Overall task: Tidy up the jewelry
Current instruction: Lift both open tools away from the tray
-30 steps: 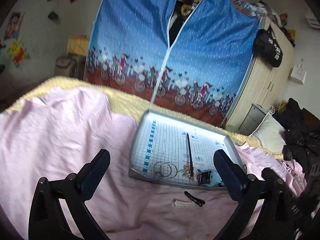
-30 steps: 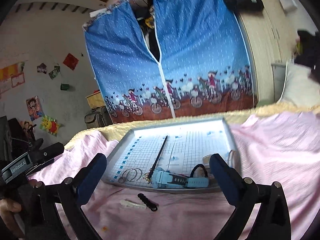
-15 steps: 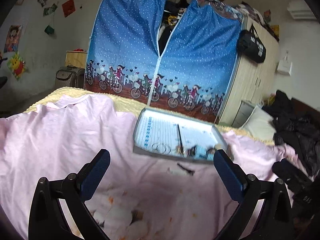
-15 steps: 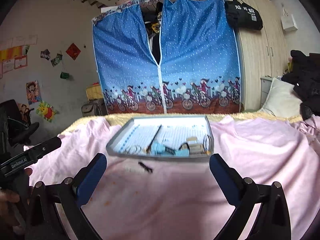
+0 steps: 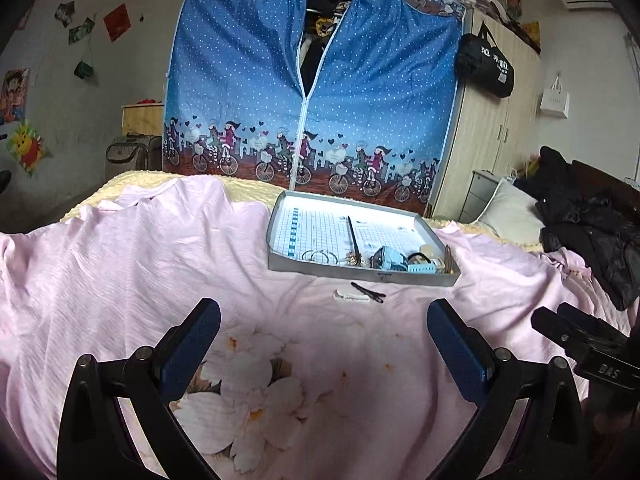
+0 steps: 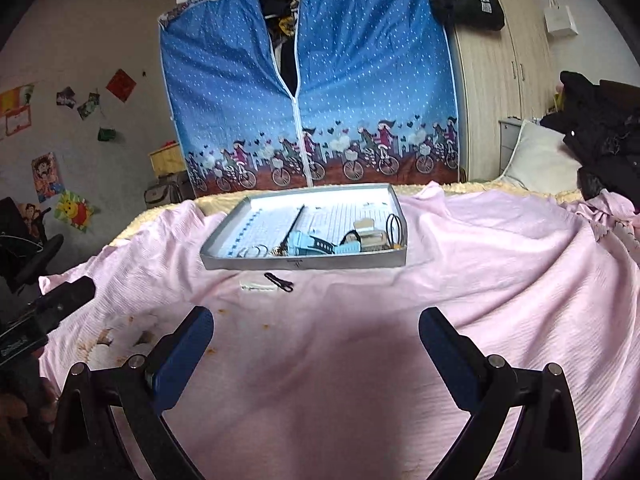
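The black hair clip (image 6: pixel 279 281) lies on the bed (image 6: pixel 460 280) just before the tray (image 6: pixel 304 263); both tools, left tool (image 5: pixel 323 354) and right tool (image 6: pixel 316 354), are held apart and empty. It should be approached low and pinched across its middle.

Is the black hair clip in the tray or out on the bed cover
Out. The black hair clip lies on the pink cover just in front of the tray, beside a white clip.

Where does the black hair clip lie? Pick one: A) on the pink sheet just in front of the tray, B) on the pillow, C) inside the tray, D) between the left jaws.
A: the black hair clip lies on the pink sheet just before the tray, beside a white clip.
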